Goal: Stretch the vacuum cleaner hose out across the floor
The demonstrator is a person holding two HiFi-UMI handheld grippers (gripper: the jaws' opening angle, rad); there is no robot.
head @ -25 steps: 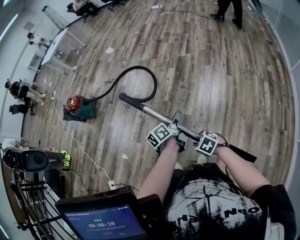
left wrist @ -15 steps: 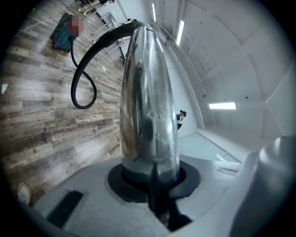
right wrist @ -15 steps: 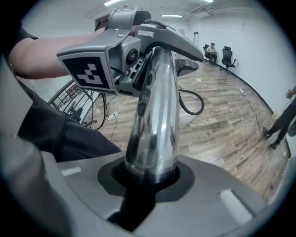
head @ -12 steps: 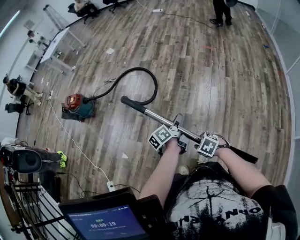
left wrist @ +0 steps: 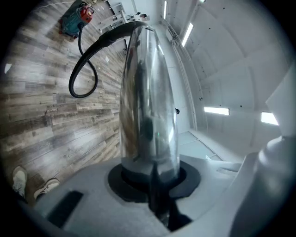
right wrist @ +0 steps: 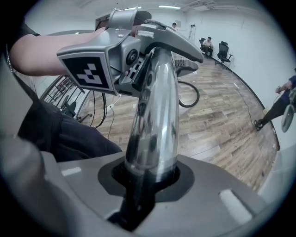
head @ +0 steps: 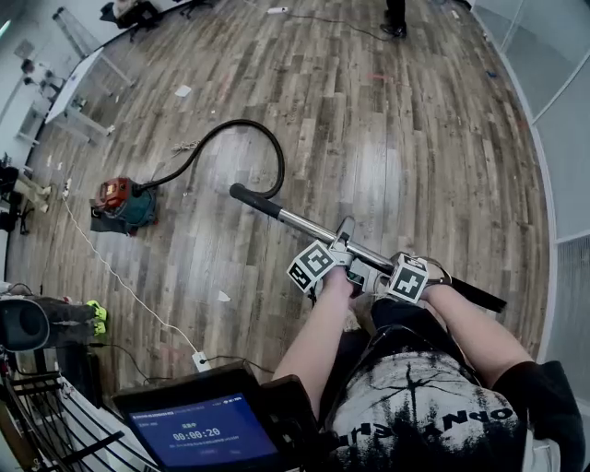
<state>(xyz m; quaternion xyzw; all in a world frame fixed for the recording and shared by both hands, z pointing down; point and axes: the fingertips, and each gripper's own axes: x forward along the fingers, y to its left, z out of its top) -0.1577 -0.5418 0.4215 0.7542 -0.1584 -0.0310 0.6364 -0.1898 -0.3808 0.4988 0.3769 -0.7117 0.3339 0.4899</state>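
Observation:
A red and teal vacuum cleaner (head: 120, 203) stands on the wood floor at the left. Its black hose (head: 241, 123) arcs up from it and curls down to the dark end (head: 251, 200) of a chrome wand tube (head: 304, 225). My left gripper (head: 343, 261) is shut on the tube, and my right gripper (head: 392, 277) is shut on it just behind. In the left gripper view the tube (left wrist: 148, 102) runs out from the left gripper (left wrist: 150, 173) toward the hose loop (left wrist: 82, 74). In the right gripper view the tube (right wrist: 155, 125) leaves the right gripper (right wrist: 148, 178) and passes through the left gripper (right wrist: 120, 60).
A white power cord (head: 120, 277) runs from the vacuum cleaner to a plug block (head: 198, 361) near my feet. A tablet screen (head: 203, 429) and a wire rack (head: 37, 406) stand at the lower left. A person's legs (head: 395, 18) show at the far end, and tables (head: 69, 88) stand along the left wall.
The wand's dark end now lies further from the vacuum cleaner and the hose loop has widened a little. Both grippers keep the same hold on the tube.

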